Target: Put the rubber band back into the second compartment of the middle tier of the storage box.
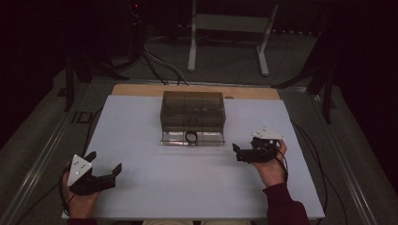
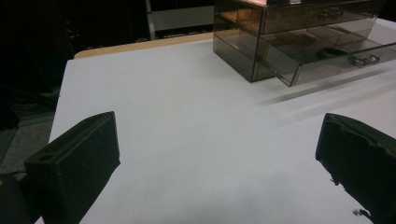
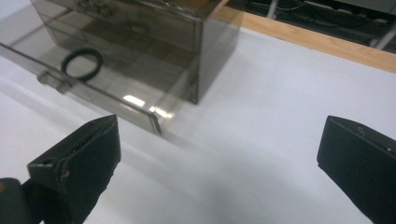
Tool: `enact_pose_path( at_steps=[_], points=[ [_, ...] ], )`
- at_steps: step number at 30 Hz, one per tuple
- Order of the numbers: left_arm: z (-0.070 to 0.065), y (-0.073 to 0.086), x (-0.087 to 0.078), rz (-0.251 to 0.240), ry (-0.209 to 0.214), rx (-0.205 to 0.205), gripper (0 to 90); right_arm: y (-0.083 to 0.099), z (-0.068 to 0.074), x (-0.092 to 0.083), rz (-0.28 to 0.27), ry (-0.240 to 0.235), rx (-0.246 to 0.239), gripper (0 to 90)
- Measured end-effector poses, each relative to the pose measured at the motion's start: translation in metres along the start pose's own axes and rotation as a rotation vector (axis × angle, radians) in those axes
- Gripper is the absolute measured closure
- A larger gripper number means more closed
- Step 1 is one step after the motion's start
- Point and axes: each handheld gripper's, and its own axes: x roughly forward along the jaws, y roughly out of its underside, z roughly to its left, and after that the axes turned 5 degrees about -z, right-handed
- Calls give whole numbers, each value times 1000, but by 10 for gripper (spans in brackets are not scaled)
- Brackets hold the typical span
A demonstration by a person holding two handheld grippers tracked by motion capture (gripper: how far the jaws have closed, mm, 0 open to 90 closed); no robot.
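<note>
A smoky clear plastic drawer box stands at the middle back of the white table. Its bottom drawer is pulled out, and a black ring lies inside it; the same ring shows in the right gripper view. My left gripper is open near the front left, empty, with the box far ahead to its right. My right gripper is open and empty, just right of the drawer's front corner.
A bare wooden strip runs along the table's back edge. Beyond it stand a white frame stand and cables on the dark floor. Metal rails flank the table on both sides.
</note>
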Motion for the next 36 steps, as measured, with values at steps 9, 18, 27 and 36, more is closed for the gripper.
enact_pose_path(
  at_steps=[9,18,27,36],
  points=[
    [0,-1,0,-1,8,0,4,23,-7,-20,-52,20,-10,0],
    [1,-1,0,-1,13,-4,4,49,-11,-31,-97,-2,8,0],
    [0,-1,0,-12,21,-2,4,69,-15,-42,-150,-19,35,0],
    [0,-1,1,-10,24,-3,4,81,-22,-55,-212,-8,57,0]
  ],
)
